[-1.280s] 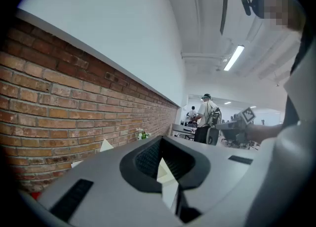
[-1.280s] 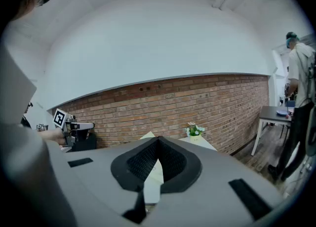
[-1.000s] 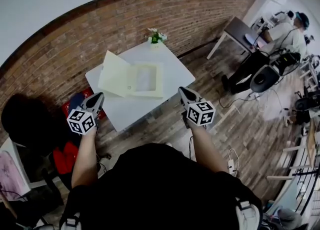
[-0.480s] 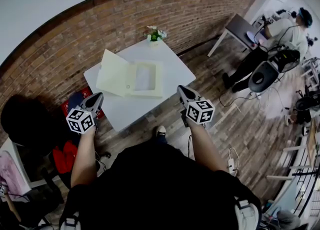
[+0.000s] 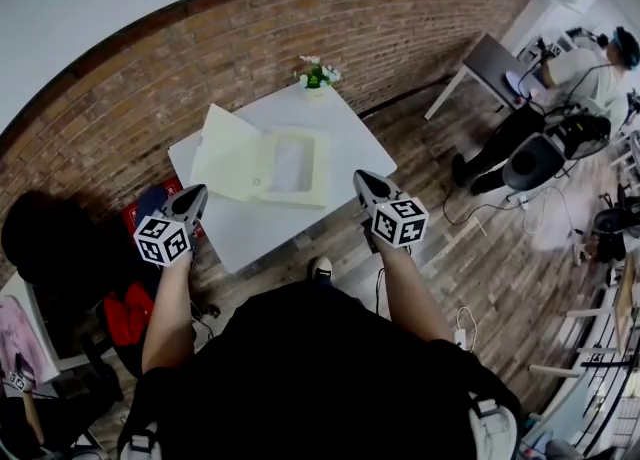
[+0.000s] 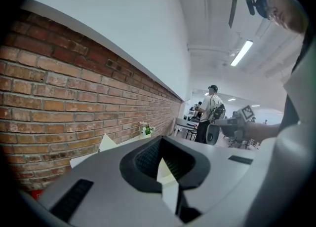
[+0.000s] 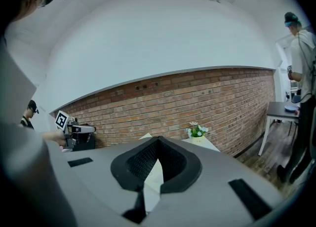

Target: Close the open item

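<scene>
Our left claw [image 5: 194, 193] is pressed fully together with nothing in it, and our right claw [image 5: 362, 181] looks the same, jaws meeting and empty. Both hover off the near side of the tabletop [image 5: 262, 228], one toward each near corner, well apart from the cream box [image 5: 297, 163] lying open at its middle. The lid [image 5: 226, 151] is thrown out to the left and tilts up off the tabletop.

We judge we are on the approach. To do it well, we get the left claw behind the lid's free edge and sweep it over to the right. The right claw braces the box's right wall so the light box does not slide toward the small potted plant [image 5: 316, 73] at the far corner. Closed jaws push fine here, so we need no grip.
</scene>
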`<state>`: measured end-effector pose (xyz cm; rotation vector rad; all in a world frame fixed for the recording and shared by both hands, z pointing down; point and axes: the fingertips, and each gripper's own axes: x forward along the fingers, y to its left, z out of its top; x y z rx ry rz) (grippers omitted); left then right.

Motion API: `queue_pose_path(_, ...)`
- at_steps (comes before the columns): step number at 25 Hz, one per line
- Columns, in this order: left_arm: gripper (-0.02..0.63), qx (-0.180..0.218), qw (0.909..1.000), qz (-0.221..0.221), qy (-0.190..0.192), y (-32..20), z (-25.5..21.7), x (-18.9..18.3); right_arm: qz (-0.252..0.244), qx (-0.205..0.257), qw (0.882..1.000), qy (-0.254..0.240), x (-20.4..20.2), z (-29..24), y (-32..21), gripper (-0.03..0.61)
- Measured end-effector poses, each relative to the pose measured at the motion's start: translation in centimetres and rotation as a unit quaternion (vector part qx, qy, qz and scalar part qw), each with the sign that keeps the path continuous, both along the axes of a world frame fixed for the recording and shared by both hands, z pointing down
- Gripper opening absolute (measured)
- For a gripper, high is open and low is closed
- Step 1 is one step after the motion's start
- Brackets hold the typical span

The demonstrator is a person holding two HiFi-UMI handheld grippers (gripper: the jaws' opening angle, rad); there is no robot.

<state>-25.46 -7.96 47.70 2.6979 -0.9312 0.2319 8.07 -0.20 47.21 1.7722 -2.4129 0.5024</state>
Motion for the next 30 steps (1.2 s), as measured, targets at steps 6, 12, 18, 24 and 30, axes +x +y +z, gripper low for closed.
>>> queue_pose_path(6,0.011,-0.010,0.9999,-0.009,0.004,-1.9,0.8,1.4,-0.028,-0.016,0.999,-0.006,1.1,0.8,-2.8,0.021)
queue_pose_path(12,0.011,-0.016,0.9996,-0.022,0.004,-3.6,1.3,2.2,-0.033,-0.021,0.999,-0.010,2.7,1.2,-5.3,0.021)
queue_pose_path(18,0.011,-0.021,0.9993,-0.030,0.002,-5.0,1.6,3.5,-0.043,-0.029,0.999,-0.012,4.0,1.5,-7.2,0.021)
queue_pose_path(24,0.011,-0.026,0.9989,-0.038,0.001,-6.0,1.9,4.2,-0.050,-0.037,0.998,-0.012,5.3,1.9,-8.7,0.021)
queue_pose_path(30,0.011,-0.027,0.9985,-0.047,-0.004,-6.7,1.8,5.0,-0.060,-0.040,0.997,-0.019,6.4,2.0,-10.0,0.021)
